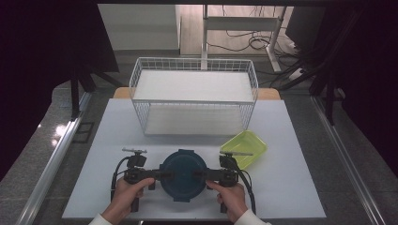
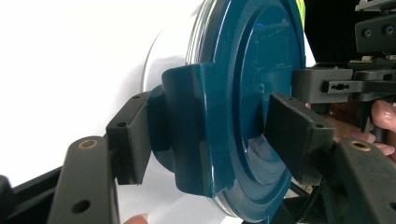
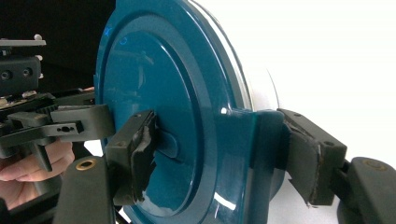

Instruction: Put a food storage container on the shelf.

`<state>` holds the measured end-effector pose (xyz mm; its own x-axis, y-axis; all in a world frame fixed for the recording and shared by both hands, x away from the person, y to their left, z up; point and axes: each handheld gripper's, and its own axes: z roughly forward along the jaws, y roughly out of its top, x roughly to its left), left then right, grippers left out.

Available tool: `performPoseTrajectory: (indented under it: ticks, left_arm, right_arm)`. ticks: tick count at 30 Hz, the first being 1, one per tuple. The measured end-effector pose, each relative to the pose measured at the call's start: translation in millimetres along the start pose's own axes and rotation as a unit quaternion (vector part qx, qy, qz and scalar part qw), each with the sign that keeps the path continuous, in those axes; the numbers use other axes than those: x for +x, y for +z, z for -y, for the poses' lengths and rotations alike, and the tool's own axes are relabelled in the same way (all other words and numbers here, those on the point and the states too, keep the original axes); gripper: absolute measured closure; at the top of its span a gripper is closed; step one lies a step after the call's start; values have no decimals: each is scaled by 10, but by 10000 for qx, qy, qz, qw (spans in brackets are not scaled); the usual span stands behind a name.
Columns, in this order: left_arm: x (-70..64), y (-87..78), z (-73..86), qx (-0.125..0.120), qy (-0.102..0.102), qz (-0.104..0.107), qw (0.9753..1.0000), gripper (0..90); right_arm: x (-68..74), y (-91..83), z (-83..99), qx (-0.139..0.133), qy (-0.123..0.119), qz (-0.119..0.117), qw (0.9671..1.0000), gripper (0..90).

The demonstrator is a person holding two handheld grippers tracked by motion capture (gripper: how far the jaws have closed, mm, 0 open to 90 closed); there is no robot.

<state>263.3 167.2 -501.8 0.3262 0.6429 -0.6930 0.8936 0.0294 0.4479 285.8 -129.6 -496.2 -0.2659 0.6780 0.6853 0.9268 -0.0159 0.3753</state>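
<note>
Round teal-lidded container (image 1: 183, 174) sits at counter (image 1: 291, 187) front centre. Left gripper (image 1: 165, 175) clamps its 9 o'clock latch tab, right gripper (image 1: 201, 176) its 3 o'clock tab. Lid looks seated, container not lifted yet. Yellow-green tray (image 1: 244, 147) at 2 o'clock, wire basket (image 1: 194, 96) at 12, both empty.

Glossy teal plastic lid (image 1: 183, 172); white wire basket (image 1: 194, 96); matt table (image 1: 281, 178)

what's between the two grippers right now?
In the high view, the round dark-teal lidded container sits between left gripper and right gripper; each clamps a side latch.
</note>
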Motion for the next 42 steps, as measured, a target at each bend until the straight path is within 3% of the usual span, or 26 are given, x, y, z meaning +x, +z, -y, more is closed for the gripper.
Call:
performPoseTrajectory:
  ticks: [15, 24, 34, 42]
  left_arm:
    - [-66, -3, -47, -46, 83, -45, 9999, 357]
    - [-136, 4, -101, -74, 156, -14, 9999, 358]
    - [-269, 5, -218, -152, 269, 32, 9995, 358]
    - [-405, -76, -384, -281, 399, 45, 9988, 358]
  right_arm:
    - [35, -51, -13, -59, -31, 25, 10000, 309]
    - [54, -130, -58, -129, -167, 64, 9998, 309]
    - [95, -280, -148, -270, -309, 113, 9991, 308]
    - [213, -416, -295, -409, -475, 127, 9980, 308]
